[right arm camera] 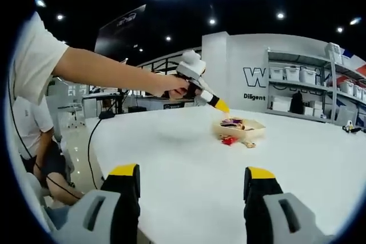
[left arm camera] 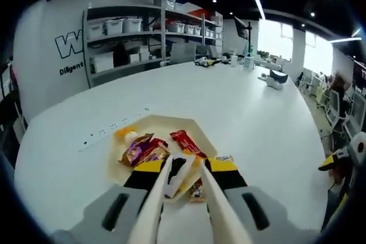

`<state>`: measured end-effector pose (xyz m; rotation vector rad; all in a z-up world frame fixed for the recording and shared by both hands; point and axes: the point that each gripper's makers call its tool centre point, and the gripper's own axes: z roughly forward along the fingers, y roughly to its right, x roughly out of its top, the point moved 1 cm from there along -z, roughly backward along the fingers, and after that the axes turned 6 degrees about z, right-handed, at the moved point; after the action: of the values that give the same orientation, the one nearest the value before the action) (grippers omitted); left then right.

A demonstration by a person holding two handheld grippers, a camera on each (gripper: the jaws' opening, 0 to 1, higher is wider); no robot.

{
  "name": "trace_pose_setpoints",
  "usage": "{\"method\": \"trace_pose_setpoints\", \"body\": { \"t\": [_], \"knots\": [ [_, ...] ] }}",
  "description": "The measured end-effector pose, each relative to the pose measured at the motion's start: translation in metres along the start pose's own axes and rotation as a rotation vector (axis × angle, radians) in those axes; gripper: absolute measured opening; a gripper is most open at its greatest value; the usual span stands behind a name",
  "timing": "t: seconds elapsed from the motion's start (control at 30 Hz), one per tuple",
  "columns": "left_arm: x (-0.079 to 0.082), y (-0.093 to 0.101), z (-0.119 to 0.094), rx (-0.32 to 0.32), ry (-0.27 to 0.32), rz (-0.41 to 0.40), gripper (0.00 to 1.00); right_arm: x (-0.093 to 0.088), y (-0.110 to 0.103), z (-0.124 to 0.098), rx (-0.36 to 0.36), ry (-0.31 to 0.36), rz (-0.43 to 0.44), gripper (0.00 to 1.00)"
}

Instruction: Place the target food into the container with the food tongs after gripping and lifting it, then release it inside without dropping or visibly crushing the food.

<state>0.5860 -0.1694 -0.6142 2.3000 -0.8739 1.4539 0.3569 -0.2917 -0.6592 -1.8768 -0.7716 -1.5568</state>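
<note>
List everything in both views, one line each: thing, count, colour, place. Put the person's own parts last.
tray: one, beige, on the white table, just ahead of the left gripper; also seen in the right gripper view.
snack packets: several, red, purple and gold, lying in the tray; exact count unclear.
tongs: one pair, cream, held in the left gripper, tips over the tray.
table: one, white, broad with a rounded edge.
shelving: one unit, grey, against the far wall, holding white bins.
left gripper: one, yellow-tipped, shut on the tongs.
right gripper: one, yellow-tipped, jaws wide apart above bare table.
arm: one, reaching to the left gripper.
</note>
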Motion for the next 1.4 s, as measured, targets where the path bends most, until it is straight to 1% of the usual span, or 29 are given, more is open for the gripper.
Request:
{"method": "trace_pose_setpoints", "body": {
  "t": [0.17,0.23,0.33,0.37,0.4,0.43,0.47,0.57,0.6,0.67,0.73,0.8,0.9,0.97,1.07,1.13,1.17,1.2,1.23,1.27,1.3,1.33,1.4],
  "knots": [
    [-0.007,0.007,-0.008,-0.007,0.029,-0.020,0.27,0.001,-0.006,0.001,0.012,0.009,0.006,0.72],
    [-0.016,0.013,-0.012,-0.010,0.030,-0.030,0.27,0.000,-0.010,0.002,0.020,0.010,0.007,0.72],
    [-0.020,0.014,-0.016,-0.002,0.048,-0.077,0.27,-0.001,-0.015,0.004,0.030,0.011,0.008,0.72],
    [-0.023,0.017,-0.017,-0.012,0.052,-0.098,0.27,-0.001,-0.018,0.005,0.035,0.009,0.005,0.72],
    [-0.028,0.021,-0.018,-0.019,0.039,-0.102,0.27,-0.001,-0.019,0.005,0.037,0.009,0.005,0.72],
    [-0.031,0.024,-0.019,-0.021,0.035,-0.094,0.27,-0.001,-0.019,0.005,0.039,0.011,0.005,0.72],
    [-0.035,0.027,-0.020,-0.021,0.031,-0.061,0.27,0.000,-0.020,0.005,0.042,0.014,0.006,0.72],
    [-0.037,0.032,-0.024,-0.019,0.044,-0.046,0.26,0.001,-0.022,0.006,0.044,0.019,0.006,0.72],
    [-0.034,0.032,-0.026,-0.010,0.074,-0.042,0.26,0.002,-0.024,0.006,0.047,0.020,0.006,0.72],
    [-0.032,0.035,-0.028,-0.014,0.098,-0.056,0.27,0.003,-0.025,0.007,0.050,0.021,0.003,0.72],
    [-0.026,0.039,-0.031,-0.011,0.155,-0.054,0.27,0.004,-0.026,0.007,0.053,0.022,-0.001,0.71],
    [-0.026,0.046,-0.035,-0.019,0.181,-0.068,0.27,0.004,-0.028,0.007,0.058,0.022,-0.002,0.71],
    [-0.033,0.053,-0.037,-0.029,0.186,-0.095,0.27,0.005,-0.030,0.008,0.063,0.021,-0.006,0.71],
    [-0.040,0.059,-0.039,-0.028,0.192,-0.110,0.27,0.005,-0.032,0.009,0.067,0.022,-0.006,0.71],
    [-0.047,0.063,-0.043,-0.018,0.199,-0.129,0.27,0.005,-0.035,0.011,0.076,0.023,-0.006,0.71],
    [-0.048,0.065,-0.046,-0.002,0.204,-0.109,0.27,0.005,-0.036,0.011,0.078,0.020,-0.007,0.71],
    [-0.049,0.065,-0.049,0.012,0.202,-0.042,0.27,0.004,-0.037,0.012,0.082,0.017,-0.011,0.71],
    [-0.050,0.067,-0.051,0.014,0.208,-0.059,0.27,0.005,-0.038,0.013,0.085,0.019,-0.011,0.71],
    [-0.048,0.067,-0.054,0.011,0.232,-0.073,0.27,0.005,-0.040,0.013,0.088,0.021,-0.009,0.71],
    [-0.049,0.067,-0.055,0.003,0.234,-0.115,0.27,0.006,-0.041,0.013,0.091,0.026,-0.007,0.71],
    [-0.047,0.067,-0.057,0.013,0.258,-0.104,0.27,0.007,-0.041,0.013,0.093,0.031,-0.006,0.71],
    [-0.040,0.067,-0.060,0.016,0.318,-0.084,0.27,0.008,-0.041,0.014,0.095,0.034,-0.002,0.72],
    [-0.037,0.065,-0.063,0.013,0.375,-0.112,0.27,0.007,-0.042,0.014,0.099,0.035,-0.001,0.72]
  ]
}}
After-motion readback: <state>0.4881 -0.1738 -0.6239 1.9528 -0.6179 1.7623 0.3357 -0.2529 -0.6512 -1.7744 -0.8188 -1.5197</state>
